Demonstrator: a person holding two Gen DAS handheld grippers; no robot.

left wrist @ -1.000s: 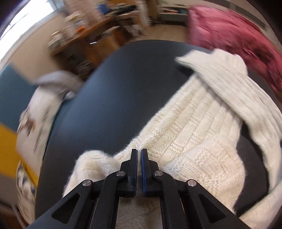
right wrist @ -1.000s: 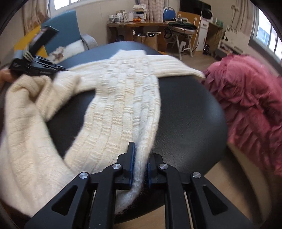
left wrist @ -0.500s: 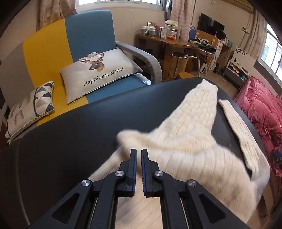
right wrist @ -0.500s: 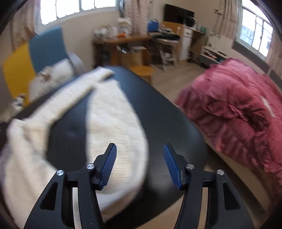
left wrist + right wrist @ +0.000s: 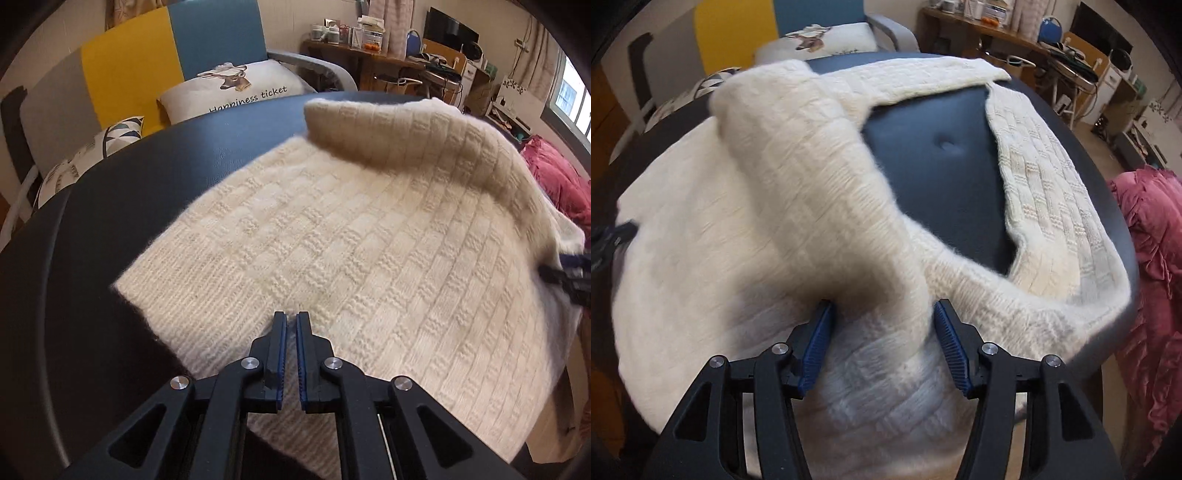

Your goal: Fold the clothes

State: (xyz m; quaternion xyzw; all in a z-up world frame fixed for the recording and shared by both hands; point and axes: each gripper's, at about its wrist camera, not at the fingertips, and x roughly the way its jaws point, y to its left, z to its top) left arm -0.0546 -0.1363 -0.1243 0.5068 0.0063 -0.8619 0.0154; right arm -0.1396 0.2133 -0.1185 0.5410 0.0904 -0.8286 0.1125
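Observation:
A cream knitted sweater (image 5: 369, 258) lies spread on the round dark table (image 5: 110, 221). One part of it is folded over and rises as a hump along the far right. My left gripper (image 5: 291, 317) is shut just above the ribbed hem, with no fabric showing between its pads. The jaws of my right gripper (image 5: 882, 314) are opening. A thick, blurred fold of the sweater (image 5: 812, 184) sits between them, and the pads do not press on it. A sleeve (image 5: 1052, 192) runs along the table's right rim. Each gripper shows at the edge of the other's view.
A blue and yellow armchair (image 5: 166, 55) with a deer cushion (image 5: 236, 88) stands behind the table. A cluttered wooden desk (image 5: 369, 48) is at the back. A pink ruffled blanket (image 5: 1145, 277) lies right of the table. Bare tabletop (image 5: 942, 155) shows between sleeve and body.
My right gripper let go of the sweater's edge and opened wide, and the fold now drops between its jaws. My left gripper stayed shut and swept across the table to the sweater's hem.

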